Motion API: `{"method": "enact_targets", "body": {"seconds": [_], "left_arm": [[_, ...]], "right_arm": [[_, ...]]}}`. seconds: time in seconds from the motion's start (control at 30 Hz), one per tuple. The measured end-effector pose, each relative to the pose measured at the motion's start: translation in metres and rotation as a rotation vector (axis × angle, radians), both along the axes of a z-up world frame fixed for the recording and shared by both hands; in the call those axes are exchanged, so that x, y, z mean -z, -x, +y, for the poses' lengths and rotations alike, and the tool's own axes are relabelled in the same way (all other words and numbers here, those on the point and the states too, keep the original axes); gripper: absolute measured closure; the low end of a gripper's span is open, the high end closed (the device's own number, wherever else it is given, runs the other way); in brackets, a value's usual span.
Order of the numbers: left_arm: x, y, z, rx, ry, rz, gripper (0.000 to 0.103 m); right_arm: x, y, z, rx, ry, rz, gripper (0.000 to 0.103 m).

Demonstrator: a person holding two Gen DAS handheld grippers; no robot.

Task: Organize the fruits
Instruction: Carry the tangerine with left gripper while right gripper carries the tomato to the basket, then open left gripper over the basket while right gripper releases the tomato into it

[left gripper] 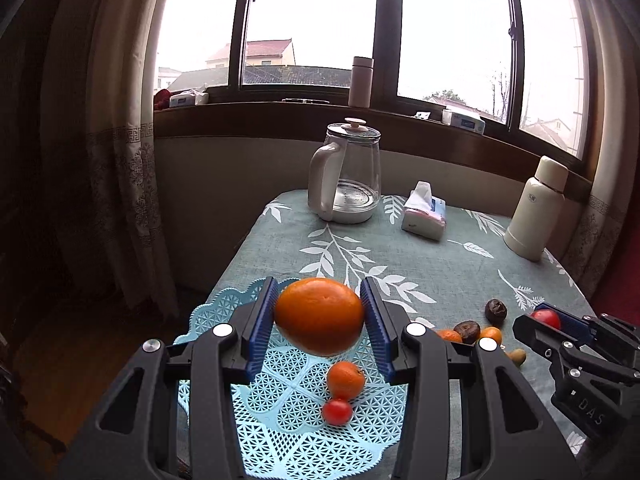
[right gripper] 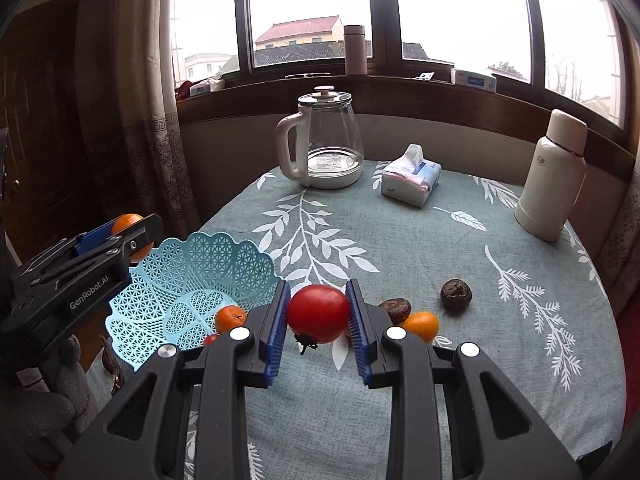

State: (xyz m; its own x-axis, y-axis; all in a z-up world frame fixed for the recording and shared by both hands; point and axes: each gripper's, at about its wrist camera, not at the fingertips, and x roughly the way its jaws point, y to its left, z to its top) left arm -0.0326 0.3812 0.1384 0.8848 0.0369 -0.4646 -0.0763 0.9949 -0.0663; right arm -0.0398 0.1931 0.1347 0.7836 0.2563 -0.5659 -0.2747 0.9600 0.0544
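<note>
Left tool is clamped on a large orange, both blue pads pressed on its sides, held in the air over the light-blue lattice basket, lower centre of the left wrist view. Basket already holds a small tangerine and a small red tomato, touching each other, right of basket centre. Right tool is clamped on a red tomato, stem pointing down, lifted off the desk. Key relation: basket sits lower left of the right tool in the right wrist view, near, with the left tool and its orange parked over the basket's far-left rim. The left side is directly above the drop zone, so it looks like the one to release first; orange's long axis runs across the jaws, open spot is the basket's left half. Right tomato needs a leftward move over the rim; collision risk with the left tool if both go at once. Still loose on the desk at lower right: two dark wrinkled fruits, another tangerine. Kettle, tissue pack and white flask stand well apart at the back.
</note>
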Motion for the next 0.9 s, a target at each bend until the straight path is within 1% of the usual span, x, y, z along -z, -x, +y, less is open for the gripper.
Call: {"method": "enact_targets", "body": {"seconds": [0.23,0.37,0.4,0.47,0.5,0.53,0.63,0.77,0.83,0.87,0.9], "left_arm": [[0.008,-0.013,0.014,-0.014,0.02,0.034,0.059],[0.016,-0.02,0.021,-0.023,0.037,0.062,0.059],[0.016,-0.021,0.024,-0.027,0.043,0.063,0.057],[0.015,-0.021,0.028,-0.045,0.049,0.054,0.042],[0.014,-0.02,0.03,-0.055,0.052,0.043,0.03],[0.012,-0.019,0.032,-0.061,0.055,0.034,0.025],[0.007,-0.016,0.039,-0.072,0.071,0.016,0.019],[0.002,-0.012,0.051,-0.099,0.098,-0.001,0.015],[0.0,-0.01,0.056,-0.115,0.109,-0.01,0.008],[0.0,-0.01,0.058,-0.122,0.115,-0.013,0.006],[-0.001,-0.009,0.059,-0.127,0.121,-0.015,0.005]], "right_arm": [[0.016,-0.028,0.022,-0.041,-0.044,0.08,0.074],[0.025,-0.039,0.036,-0.066,-0.038,0.097,0.074],[0.027,-0.042,0.039,-0.071,-0.035,0.103,0.074],[0.031,-0.047,0.043,-0.077,-0.037,0.118,0.074],[0.033,-0.049,0.045,-0.079,-0.039,0.125,0.074],[0.035,-0.05,0.047,-0.082,-0.041,0.131,0.074],[0.04,-0.054,0.051,-0.089,-0.04,0.144,0.074],[0.045,-0.058,0.056,-0.095,-0.036,0.159,0.074],[0.046,-0.058,0.057,-0.097,-0.043,0.16,0.072],[0.047,-0.058,0.058,-0.1,-0.046,0.163,0.07],[0.047,-0.058,0.058,-0.102,-0.052,0.165,0.061]]}}
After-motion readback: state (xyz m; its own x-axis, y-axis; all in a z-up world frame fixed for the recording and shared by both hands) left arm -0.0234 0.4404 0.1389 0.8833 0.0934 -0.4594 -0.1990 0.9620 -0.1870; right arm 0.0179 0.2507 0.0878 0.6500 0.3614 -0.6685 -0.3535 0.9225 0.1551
